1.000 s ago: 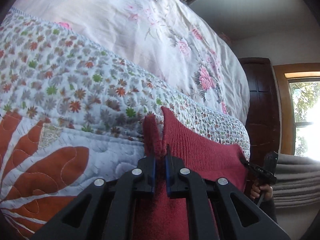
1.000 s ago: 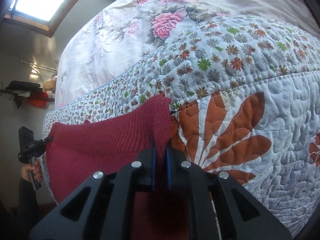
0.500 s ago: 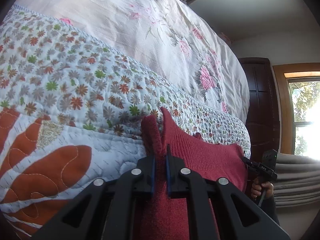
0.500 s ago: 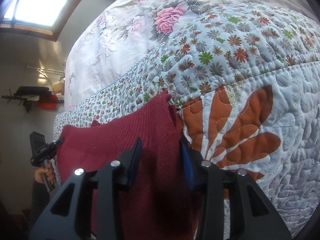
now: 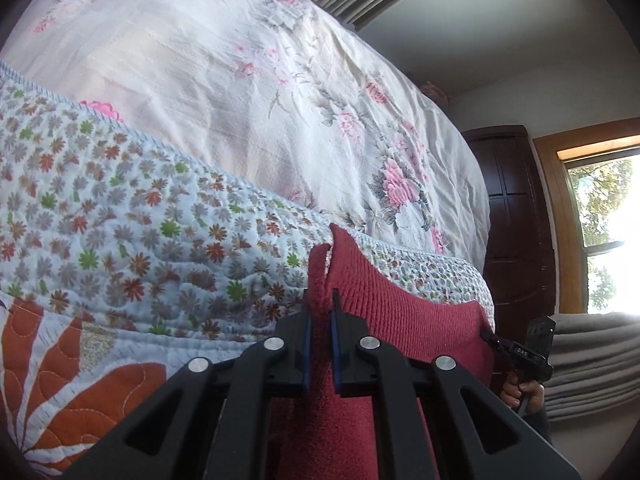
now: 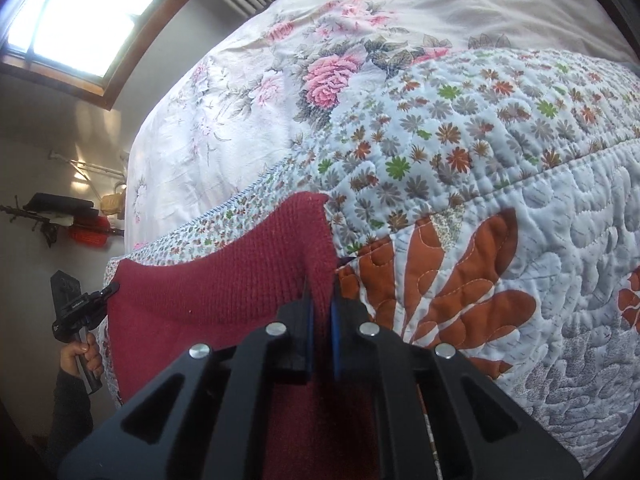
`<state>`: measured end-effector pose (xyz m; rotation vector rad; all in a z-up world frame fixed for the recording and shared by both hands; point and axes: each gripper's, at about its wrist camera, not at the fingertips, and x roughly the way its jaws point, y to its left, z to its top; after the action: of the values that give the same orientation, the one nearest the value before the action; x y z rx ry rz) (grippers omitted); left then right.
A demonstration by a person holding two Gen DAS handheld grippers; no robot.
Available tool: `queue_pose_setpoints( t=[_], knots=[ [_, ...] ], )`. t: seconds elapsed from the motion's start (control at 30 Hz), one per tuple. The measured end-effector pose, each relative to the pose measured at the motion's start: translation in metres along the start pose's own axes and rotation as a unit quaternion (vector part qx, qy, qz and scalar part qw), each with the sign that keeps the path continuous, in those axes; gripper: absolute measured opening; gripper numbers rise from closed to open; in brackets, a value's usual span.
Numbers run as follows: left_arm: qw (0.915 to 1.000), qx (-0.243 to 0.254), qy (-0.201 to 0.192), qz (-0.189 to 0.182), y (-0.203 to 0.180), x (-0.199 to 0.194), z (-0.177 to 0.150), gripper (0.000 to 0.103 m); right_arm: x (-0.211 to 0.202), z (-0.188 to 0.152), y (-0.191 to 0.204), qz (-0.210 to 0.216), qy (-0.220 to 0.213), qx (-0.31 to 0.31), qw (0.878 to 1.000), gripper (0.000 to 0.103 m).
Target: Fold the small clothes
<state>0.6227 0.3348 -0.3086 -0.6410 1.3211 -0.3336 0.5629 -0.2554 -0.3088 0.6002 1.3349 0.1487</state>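
- Red knit garment [image 5: 400, 312] lies on the patterned quilt [image 5: 120, 248], at the quilt's near side; its top edge is stretched between my two grippers.
- Far of the quilt edge: wide floral bedsheet [image 5: 240, 80], all bare, open room.
- Left wrist view: bed edge falls off on the right, dark wood cabinet [image 5: 516, 220] and window [image 5: 604, 232] beyond. Quilt to the left of the garment is bare.
- Right wrist view: bed edge falls off on the left, wall shelf [image 6: 60, 212] beyond. Bare quilt [image 6: 520, 160] on the right.
- Left gripper [image 5: 320, 312] clenched on the garment's left top corner, fabric poking up between the jaws.
- Right gripper [image 6: 320, 304] clenched on the right top corner [image 6: 312, 232], knit pinched between the jaws.
- Change: half a second ago my right jaws stood spread over the garment; now they're closed on it again. Left grip unchanged.
- Each view shows the other gripper held in a hand [image 6: 80, 356] at the garment's opposite corner.
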Motion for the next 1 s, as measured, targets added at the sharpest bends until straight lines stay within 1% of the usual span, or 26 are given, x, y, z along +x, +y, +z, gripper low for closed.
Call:
queue_pose_setpoints(
  t=[0.03, 0.07, 0.13, 0.2, 0.23, 0.27, 0.3, 0.33, 0.37, 0.43, 0.47, 0.53, 0.57, 0.63, 0.67, 0.7, 0.73, 0.8, 0.87, 0.9, 0.93, 0.97, 1.0],
  knots=[
    [0.9999, -0.003, 0.008, 0.011, 0.006, 0.009, -0.003, 0.007, 0.007, -0.002, -0.002, -0.009, 0.004, 0.001, 1.0, 0.006],
    [0.9997, -0.007, 0.015, 0.019, 0.011, 0.015, -0.006, 0.007, 0.012, -0.004, -0.003, -0.017, 0.008, -0.001, 1.0, 0.009],
    [0.9996, -0.012, 0.015, 0.022, 0.019, 0.018, -0.012, 0.007, 0.017, -0.011, -0.005, -0.021, 0.011, -0.007, 1.0, 0.015],
    [0.9998, -0.019, 0.005, 0.008, 0.021, 0.009, -0.017, 0.011, 0.005, -0.017, -0.001, -0.011, 0.0, -0.017, 1.0, 0.027],
    [0.9998, -0.016, -0.007, 0.008, 0.019, -0.001, -0.018, 0.017, -0.006, -0.022, 0.003, -0.009, -0.012, -0.027, 1.0, 0.036],
    [0.9996, -0.009, -0.022, 0.018, 0.016, -0.014, -0.021, 0.02, -0.019, -0.028, 0.007, -0.012, -0.027, -0.039, 0.999, 0.037],
    [0.9987, 0.007, -0.042, 0.028, 0.01, -0.031, -0.025, 0.027, -0.034, -0.035, 0.011, -0.012, -0.045, -0.054, 0.997, 0.037],
    [0.9973, 0.026, -0.058, 0.035, 0.002, -0.046, -0.032, 0.03, -0.047, -0.045, 0.015, -0.009, -0.06, -0.065, 0.996, 0.037],
    [0.9954, 0.047, -0.072, 0.04, -0.008, -0.062, -0.042, 0.03, -0.058, -0.053, 0.017, -0.006, -0.071, -0.076, 0.995, 0.037],
    [0.9922, 0.089, -0.085, 0.02, -0.031, -0.084, -0.068, 0.033, -0.076, -0.08, 0.023, 0.007, -0.086, -0.097, 0.992, 0.035],
    [0.9907, 0.11, -0.08, 0.0, -0.044, -0.089, -0.085, 0.035, -0.078, -0.092, 0.025, 0.016, -0.084, -0.103, 0.991, 0.034],
    [0.9868, 0.148, -0.058, -0.031, -0.068, -0.086, -0.12, 0.036, -0.072, -0.114, 0.025, 0.016, -0.073, -0.109, 0.991, 0.033],
    [0.9844, 0.168, -0.047, -0.026, -0.076, -0.079, -0.137, 0.036, -0.064, -0.121, 0.024, 0.012, -0.064, -0.11, 0.992, 0.033],
    [0.9815, 0.19, -0.022, 0.016, -0.077, -0.055, -0.161, 0.036, -0.047, -0.127, 0.016, 0.003, -0.052, -0.102, 0.993, 0.032],
    [0.9808, 0.19, -0.008, 0.045, -0.068, -0.04, -0.169, 0.036, -0.04, -0.129, 0.011, 0.004, -0.052, -0.099, 0.994, 0.032],
    [0.9814, 0.182, 0.0, 0.061, -0.056, -0.029, -0.173, 0.035, -0.039, -0.13, 0.009, 0.004, -0.054, -0.1, 0.993, 0.031],
    [0.9826, 0.177, -0.004, 0.055, -0.049, -0.027, -0.174, 0.035, -0.041, -0.132, 0.008, 0.002, -0.057, -0.102, 0.993, 0.028],
    [0.9829, 0.174, -0.015, 0.057, -0.044, -0.033, -0.177, 0.035, -0.053, -0.136, 0.001, -0.003, -0.062, -0.093, 0.994, 0.028],
    [0.984, 0.165, -0.027, 0.063, -0.048, -0.046, -0.182, 0.035, -0.072, -0.147, -0.003, 0.007, -0.07, -0.088, 0.994, 0.03],
    [0.9845, 0.163, -0.034, 0.056, -0.052, -0.057, -0.187, 0.033, -0.083, -0.157, -0.002, 0.016, -0.077, -0.094, 0.992, 0.03],
    [0.9847, 0.165, -0.043, 0.035, -0.058, -0.069, -0.195, 0.034, -0.092, -0.169, -0.001, 0.024, -0.08, -0.103, 0.991, 0.03],
    [0.9837, 0.171, -0.054, 0.013, -0.065, -0.08, -0.205, 0.035, -0.097, -0.178, -0.001, 0.029, -0.08, -0.109, 0.99, 0.03],
    [0.982, 0.178, -0.064, 0.002, -0.07, -0.089, -0.216, 0.041, -0.099, -0.189, -0.002, 0.034, -0.079, -0.112, 0.99, 0.03]
  ],
)
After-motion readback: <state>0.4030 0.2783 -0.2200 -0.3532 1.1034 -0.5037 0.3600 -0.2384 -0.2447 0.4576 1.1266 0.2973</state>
